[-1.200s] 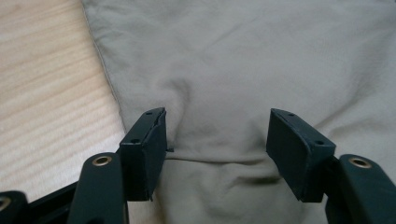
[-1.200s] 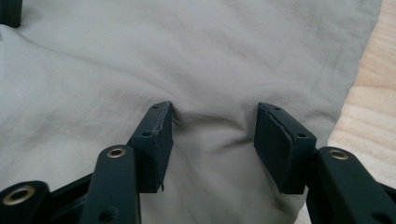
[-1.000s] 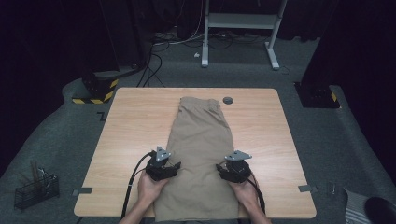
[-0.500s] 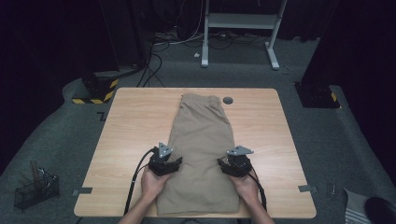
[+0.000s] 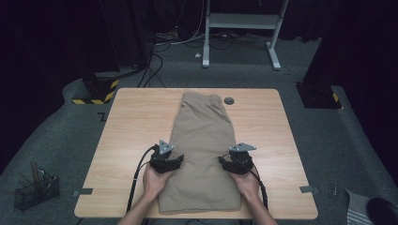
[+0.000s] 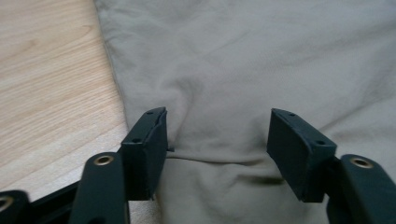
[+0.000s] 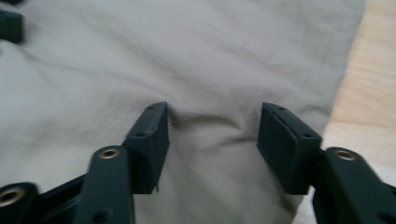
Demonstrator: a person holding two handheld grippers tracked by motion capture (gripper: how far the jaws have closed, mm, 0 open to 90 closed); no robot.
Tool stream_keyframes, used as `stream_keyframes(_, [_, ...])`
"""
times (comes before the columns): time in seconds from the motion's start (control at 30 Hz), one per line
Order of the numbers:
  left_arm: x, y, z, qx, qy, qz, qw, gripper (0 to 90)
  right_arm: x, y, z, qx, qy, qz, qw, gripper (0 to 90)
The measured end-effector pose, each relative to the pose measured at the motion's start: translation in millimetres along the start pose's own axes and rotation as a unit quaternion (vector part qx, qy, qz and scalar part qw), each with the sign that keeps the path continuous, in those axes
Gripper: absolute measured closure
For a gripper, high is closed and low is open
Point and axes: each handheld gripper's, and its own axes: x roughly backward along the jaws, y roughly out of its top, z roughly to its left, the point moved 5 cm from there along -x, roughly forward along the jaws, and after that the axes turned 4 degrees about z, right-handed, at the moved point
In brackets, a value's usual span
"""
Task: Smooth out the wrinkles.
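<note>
Here, khaki trousers [image 5: 202, 140] cover the wooden table [image 5: 131, 122] on grey carpet [image 5: 328, 136]; both grippers' fingers spread.

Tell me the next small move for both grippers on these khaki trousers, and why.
Probably close both sets of jaws. The left gripper and right gripper each stand open, pressed onto the khaki trousers near their side edges, with a small ridge of cloth bunched between the jaws. Pinching that ridge would likely give the grip needed to lift and fold the lower part over the table.

Left of cloth [image 5: 204, 145]: bare table [image 5: 131, 131], room to pass.
Right of cloth: bare wood, open.
Far edge: small dark disc [image 5: 229, 100] just beside the cloth.
</note>
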Motion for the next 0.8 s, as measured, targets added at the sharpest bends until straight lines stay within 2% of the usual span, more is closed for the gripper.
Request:
stream_keyframes(0.1, [3.2, 1.1, 1.0, 0.013, -0.007, 0.001, 0.9999, 34.9, 5.0, 0.0, -2.7, -0.013, 0.006, 0.000, 0.9999, 41.5])
stream_keyframes(0.17, [7.6, 2.5, 2.1, 0.024, -0.012, -0.002, 0.9996, 34.1, 11.8, 0.7, -5.1, -0.019, 0.004, -0.012, 0.9997, 41.6])
stream_keyframes(0.23, [11.6, 4.1, 5.7, 0.029, -0.011, -0.007, 0.9995, 34.3, 17.7, 1.1, -9.7, -0.020, -0.002, -0.017, 0.9996, 41.4])
stream_keyframes(0.33, [16.3, 5.1, 13.6, 0.043, -0.012, -0.006, 0.9990, 34.0, 24.0, -1.3, -21.3, -0.038, -0.014, -0.018, 0.9990, 40.2])
stream_keyframes(0.47, [19.3, 8.5, 20.1, 0.036, -0.009, 0.008, 0.9993, 32.1, 28.9, -6.1, -35.2, -0.066, -0.028, -0.014, 0.9973, 39.5])
stream_keyframes(0.53, [16.7, 6.7, 23.0, 0.040, -0.007, 0.017, 0.9990, 31.8, 29.6, -6.8, -39.2, -0.077, -0.031, -0.015, 0.9965, 38.9])
stream_keyframes(0.63, [13.3, 3.0, 27.7, 0.054, -0.004, 0.035, 0.9979, 29.0, 28.4, -6.3, -39.1, -0.088, -0.027, -0.017, 0.9956, 37.8])
stream_keyframes(0.7, [15.7, 4.6, 28.7, 0.054, 0.000, 0.027, 0.9982, 28.8, 26.2, -5.6, -35.3, -0.087, -0.023, -0.014, 0.9959, 37.1])
stream_keyframes(0.8, [17.1, 6.5, 28.7, 0.058, -0.006, 0.017, 0.9982, 29.4, 21.1, -2.9, -30.3, -0.080, -0.024, -0.008, 0.9965, 35.2])
